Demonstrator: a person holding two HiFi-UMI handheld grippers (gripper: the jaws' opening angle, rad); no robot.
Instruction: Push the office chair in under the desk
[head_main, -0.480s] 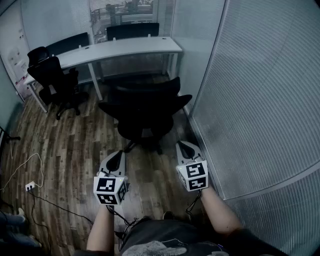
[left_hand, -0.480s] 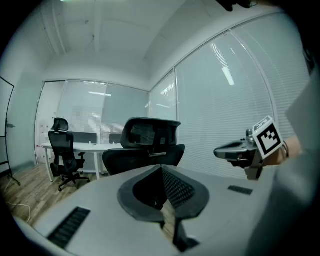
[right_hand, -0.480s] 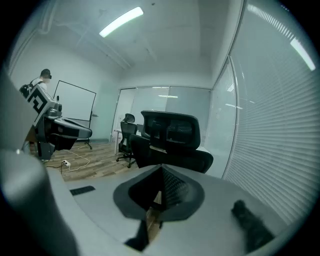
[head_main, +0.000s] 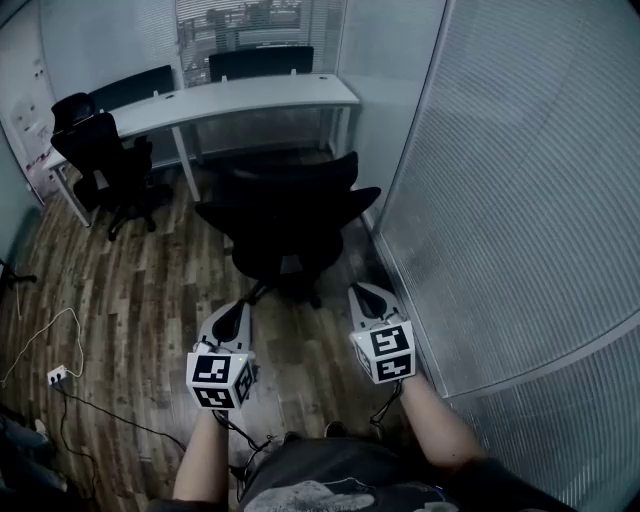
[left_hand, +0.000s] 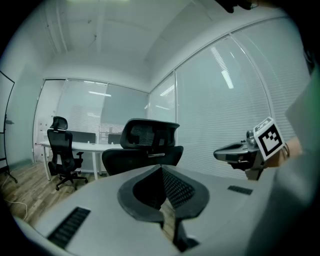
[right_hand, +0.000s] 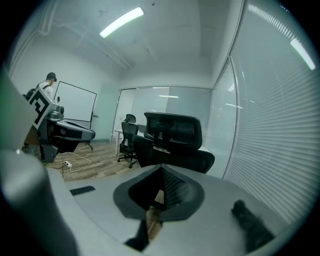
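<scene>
Barely changed since a moment ago: left gripper (head_main: 237, 308) & right gripper (head_main: 364, 293), jaws together, empty, still short of black mesh office chair (head_main: 285, 225) ahead; long white desk (head_main: 250, 100) beyond. Push not begun.

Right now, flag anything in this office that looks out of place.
The nearer office chair stands on the open floor, clear of the desk rather than tucked under it. A loose white cable and power strip lie at left.
</scene>
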